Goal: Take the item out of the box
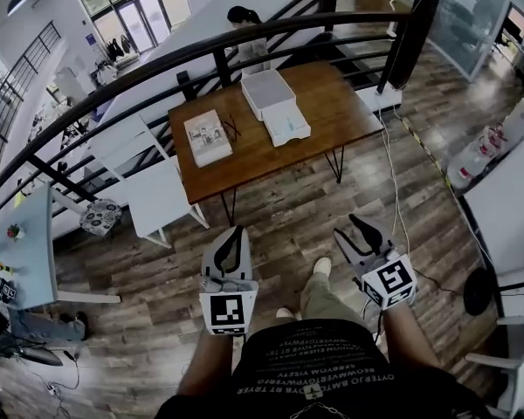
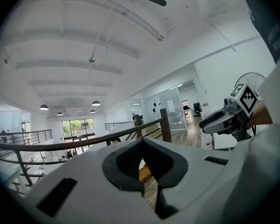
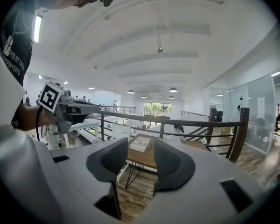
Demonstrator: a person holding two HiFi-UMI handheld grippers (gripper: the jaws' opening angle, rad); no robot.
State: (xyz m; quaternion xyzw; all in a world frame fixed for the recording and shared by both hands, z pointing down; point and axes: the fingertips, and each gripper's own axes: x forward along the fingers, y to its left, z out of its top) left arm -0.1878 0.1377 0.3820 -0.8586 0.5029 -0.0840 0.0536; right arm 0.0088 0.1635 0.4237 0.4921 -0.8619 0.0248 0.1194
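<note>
Head view: task not started, by the look of it. Wooden table stands at 12 o'clock, well apart from the person, who stands on the plank floor with both grippers held low. On the table, left to right: a book toward the 9 o'clock end, then the white box near the middle at the far edge, and a flat white piece touching the box's near side, lid or tray, cannot tell which. The item itself is not visible, so presumably it's inside the box. Everything is left: walk up, reach in, grip the item, lift it out. Left gripper is at 7 o'clock in the frame; the left gripper view shows its pads closed to a thin slit with nothing in them, only the table showing through. Right gripper is at 5 o'clock; the right gripper view shows its jaws spread wide and empty, touching nothing, table framed in the gap.
</note>
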